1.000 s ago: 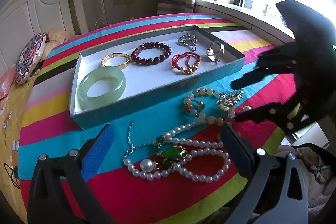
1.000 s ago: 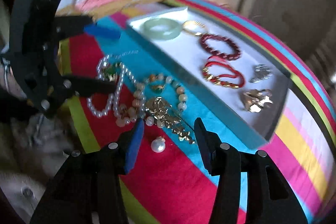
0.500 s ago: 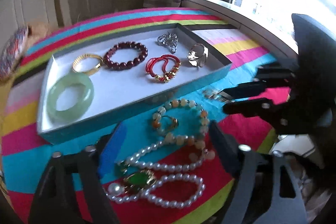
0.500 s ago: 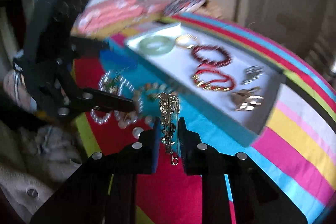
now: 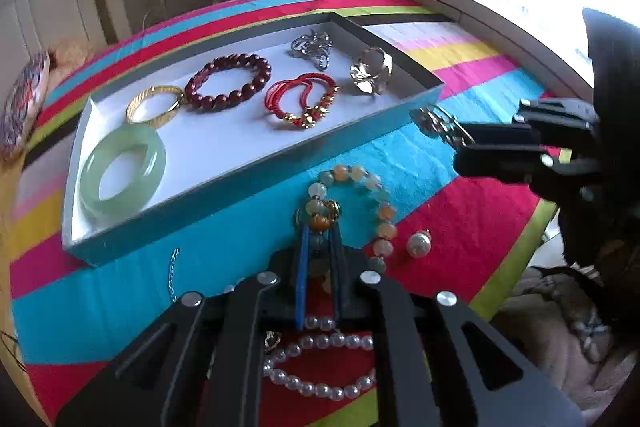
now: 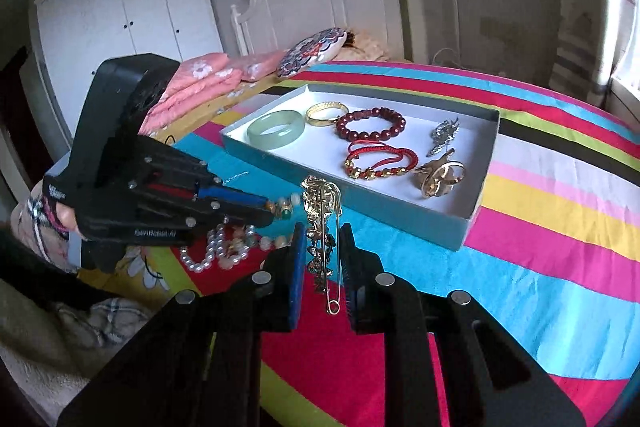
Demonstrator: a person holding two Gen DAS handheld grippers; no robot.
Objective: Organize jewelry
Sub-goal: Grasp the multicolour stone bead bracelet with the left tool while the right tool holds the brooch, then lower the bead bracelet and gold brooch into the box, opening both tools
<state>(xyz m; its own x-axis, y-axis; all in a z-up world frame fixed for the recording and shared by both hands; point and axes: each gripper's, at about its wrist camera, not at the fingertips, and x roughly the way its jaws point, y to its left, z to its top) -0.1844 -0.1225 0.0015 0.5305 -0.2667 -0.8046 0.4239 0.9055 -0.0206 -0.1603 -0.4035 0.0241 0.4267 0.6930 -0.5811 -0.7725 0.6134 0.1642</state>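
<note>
A shallow white-lined box [image 5: 224,143] [image 6: 476,203] on the striped cloth holds a green bangle [image 5: 122,173], a gold bangle [image 5: 154,105], a dark red bead bracelet [image 5: 228,83], a red cord bracelet [image 5: 304,101], a silver brooch [image 5: 312,45] and a gold ring [image 5: 370,75]. My left gripper [image 5: 318,235] is shut on the pastel bead bracelet [image 5: 376,199], low over the cloth in front of the box. My right gripper [image 6: 322,247] is shut on a gold pin brooch [image 6: 320,211], held in the air just short of the box's near right corner [image 5: 438,121].
A pearl necklace [image 5: 320,367] with a green pendant lies under my left gripper, and a single pearl earring [image 5: 418,245] lies to its right. The table edge runs close on the right. A bed with pillows [image 6: 312,51] stands behind the table.
My left gripper has moved forward and closed on the bead bracelet. My right gripper, having closed on the gold brooch and lifted it, has carried it toward the box.
</note>
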